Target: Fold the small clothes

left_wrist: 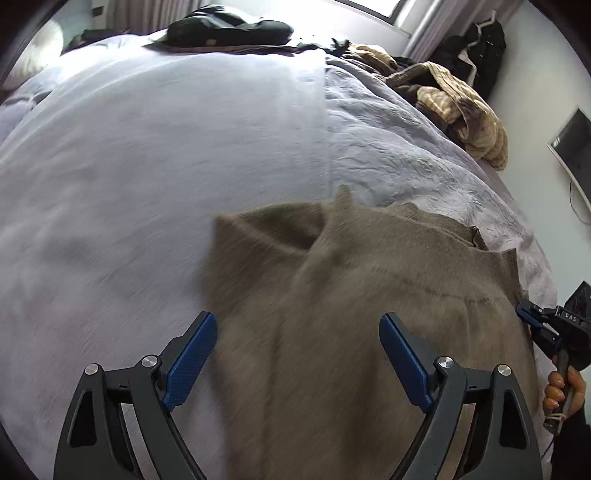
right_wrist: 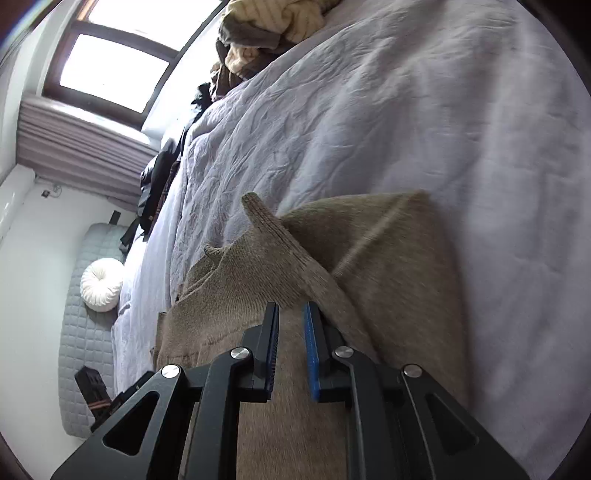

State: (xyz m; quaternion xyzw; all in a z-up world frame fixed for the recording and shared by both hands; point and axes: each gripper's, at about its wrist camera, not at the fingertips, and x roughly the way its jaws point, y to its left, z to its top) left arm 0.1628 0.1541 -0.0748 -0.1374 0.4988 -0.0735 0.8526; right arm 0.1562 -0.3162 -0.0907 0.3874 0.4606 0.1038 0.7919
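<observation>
On bed [left_wrist: 147, 147]: one taupe sweater [left_wrist: 369, 295]; two grippers, left gripper [left_wrist: 298, 323] open

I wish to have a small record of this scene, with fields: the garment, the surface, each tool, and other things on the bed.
garment: brown knit sweater, partly folded, one fold raised
surface: bed with a pale lilac cover
left tool: wide open above the sweater, gripping nothing
right tool: nearly closed, seemingly pinching the raised fold at the sweater's edge
other things: heap of beige and brown clothes at the bed's edge; dark garment at the far end
</observation>
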